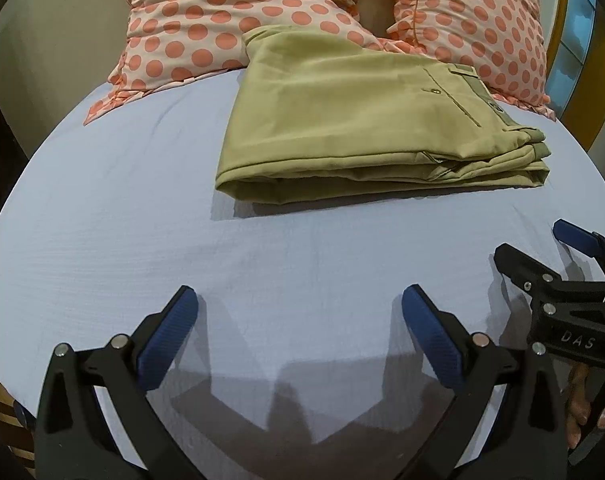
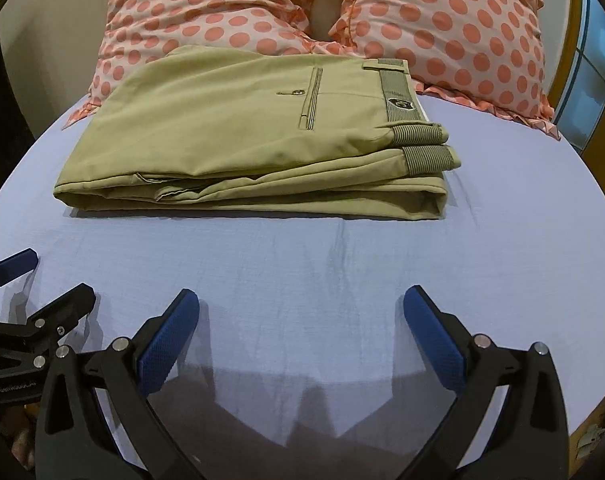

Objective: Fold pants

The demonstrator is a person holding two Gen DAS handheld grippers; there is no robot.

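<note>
both grippers, left (image 1: 298, 312) and right (image 2: 300, 312), jaws spread, empty, low in frame over the bed (image 1: 122, 200); folded pants (image 2: 242, 136) upper centre, against pillows (image 2: 442, 20).

Two polka-dot pillows (image 2: 442, 20) are propped at the far end of the blue-sheeted bed (image 2: 342, 280).

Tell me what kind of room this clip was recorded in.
Most likely a bedroom: folded khaki pants lie on a bed with a pale blue sheet, and polka-dot pillows sit behind them. Both grippers are open, holding nothing.
</note>
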